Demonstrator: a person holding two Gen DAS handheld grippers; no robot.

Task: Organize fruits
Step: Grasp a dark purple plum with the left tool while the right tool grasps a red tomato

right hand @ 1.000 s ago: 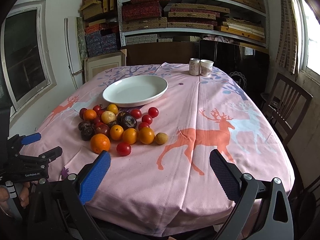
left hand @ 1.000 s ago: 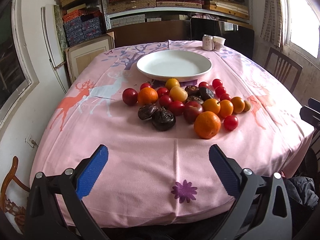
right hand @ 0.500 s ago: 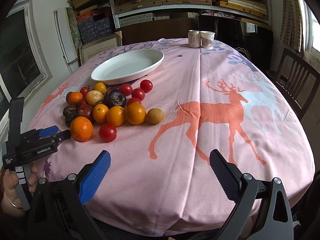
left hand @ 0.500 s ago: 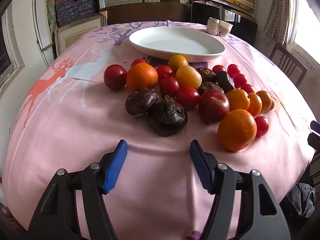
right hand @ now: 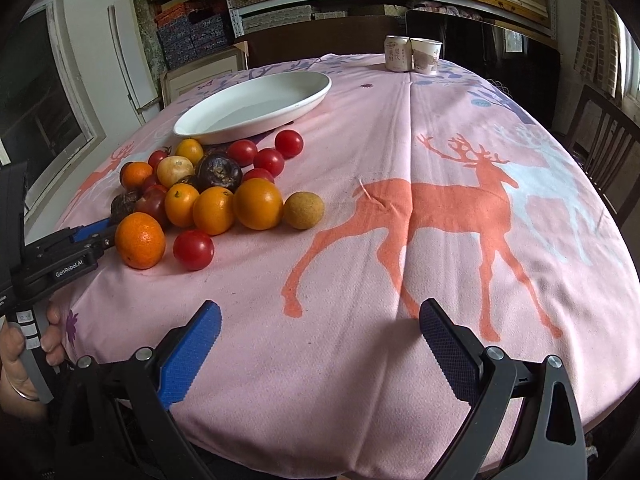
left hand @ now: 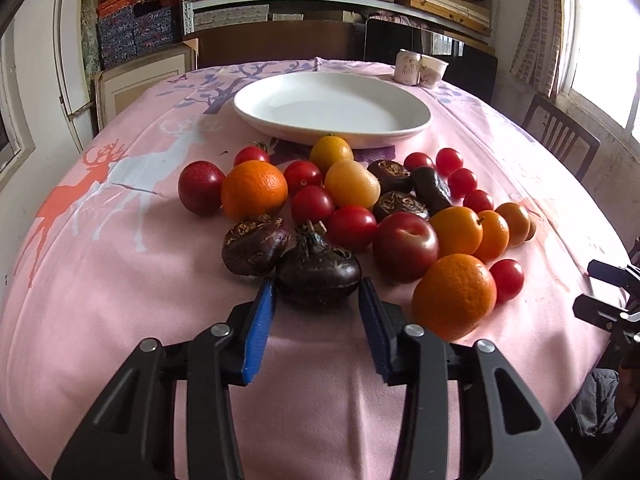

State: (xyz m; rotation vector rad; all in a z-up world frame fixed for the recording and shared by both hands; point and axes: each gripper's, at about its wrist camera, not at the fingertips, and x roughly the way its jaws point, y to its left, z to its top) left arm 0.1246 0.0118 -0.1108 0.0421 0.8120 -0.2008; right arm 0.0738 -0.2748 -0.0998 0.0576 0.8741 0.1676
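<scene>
Our left gripper [left hand: 316, 300] brackets the nearest water chestnut [left hand: 319, 276], pads beside it, not yet clamped | fruit pile sits before the empty white plate [left hand: 332, 110] (likely destination) | right gripper [right hand: 320, 340] hangs wide open, holding nothing

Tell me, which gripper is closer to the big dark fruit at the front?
Left. The left gripper has its fingers on either side of the dark fruit, nearly touching. The right gripper hangs open over bare cloth, well off to the fruit's right.

Fruits [left hand: 352, 216] lie heaped on the table [left hand: 120, 280] before the plate [left hand: 332, 108].
</scene>
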